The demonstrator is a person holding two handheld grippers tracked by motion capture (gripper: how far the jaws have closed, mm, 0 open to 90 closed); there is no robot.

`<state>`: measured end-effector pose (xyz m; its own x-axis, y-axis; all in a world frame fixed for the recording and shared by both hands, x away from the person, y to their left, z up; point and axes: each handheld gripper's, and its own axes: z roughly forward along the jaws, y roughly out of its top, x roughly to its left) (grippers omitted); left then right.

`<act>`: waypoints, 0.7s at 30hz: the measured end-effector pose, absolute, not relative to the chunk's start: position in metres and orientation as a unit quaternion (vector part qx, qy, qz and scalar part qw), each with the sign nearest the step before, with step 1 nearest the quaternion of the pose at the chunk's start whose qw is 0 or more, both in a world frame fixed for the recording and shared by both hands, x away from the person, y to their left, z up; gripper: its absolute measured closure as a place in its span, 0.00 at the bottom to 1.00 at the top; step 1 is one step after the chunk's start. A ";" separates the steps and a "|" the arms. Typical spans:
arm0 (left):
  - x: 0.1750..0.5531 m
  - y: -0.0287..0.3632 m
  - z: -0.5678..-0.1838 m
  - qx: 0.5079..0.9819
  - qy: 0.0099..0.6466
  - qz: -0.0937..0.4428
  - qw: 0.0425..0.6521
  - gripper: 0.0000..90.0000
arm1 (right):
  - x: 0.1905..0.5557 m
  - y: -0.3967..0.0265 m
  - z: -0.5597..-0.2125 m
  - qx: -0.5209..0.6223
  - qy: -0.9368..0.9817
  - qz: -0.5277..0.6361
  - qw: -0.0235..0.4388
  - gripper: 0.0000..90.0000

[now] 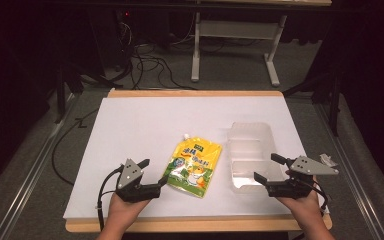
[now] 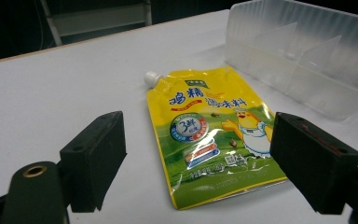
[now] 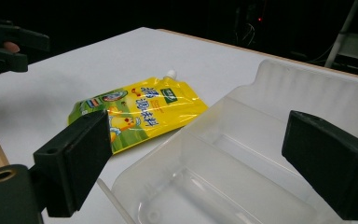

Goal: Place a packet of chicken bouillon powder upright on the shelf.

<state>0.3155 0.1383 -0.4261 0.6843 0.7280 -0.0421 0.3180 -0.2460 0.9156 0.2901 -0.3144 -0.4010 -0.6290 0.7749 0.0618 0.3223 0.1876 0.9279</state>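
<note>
On white table (image 1: pixel 145 125): pouch (image 1: pixel 194 167), bin (image 1: pixel 250 150).

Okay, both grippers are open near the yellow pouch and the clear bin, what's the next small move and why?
Probably ease the left gripper forward over the near edge of the yellow pouch. Its fingers stand open with nothing between them, the pouch lies flat just ahead, and the clear bin sits beside the pouch, empty.

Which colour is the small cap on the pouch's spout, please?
The cap is white, on the yellow pouch; the left gripper view shows it best.
</note>
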 end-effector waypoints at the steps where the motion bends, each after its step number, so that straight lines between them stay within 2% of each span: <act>1: 0.316 0.139 -0.426 0.762 0.345 0.200 0.510 0.21 | 0.290 -0.314 -0.401 0.370 0.740 0.517 0.220 0.09; 8: 0.318 0.142 -0.426 0.757 0.353 0.195 0.514 0.23 | 0.289 -0.313 -0.402 0.370 0.741 0.515 0.222 0.10; 14: 0.318 0.143 -0.426 0.759 0.352 0.189 0.514 0.32 | 0.289 -0.313 -0.403 0.373 0.741 0.513 0.218 0.11; 17: 0.318 0.144 -0.427 0.759 0.356 0.189 0.511 0.52 | 0.289 -0.313 -0.403 0.373 0.741 0.513 0.217 0.12; 19: 0.321 0.146 -0.430 0.759 0.370 0.191 0.500 0.73 | 0.289 -0.313 -0.403 0.374 0.741 0.515 0.217 0.12; 21: 0.324 0.147 -0.433 0.759 0.384 0.190 0.490 0.85 | 0.289 -0.313 -0.403 0.373 0.741 0.515 0.217 0.13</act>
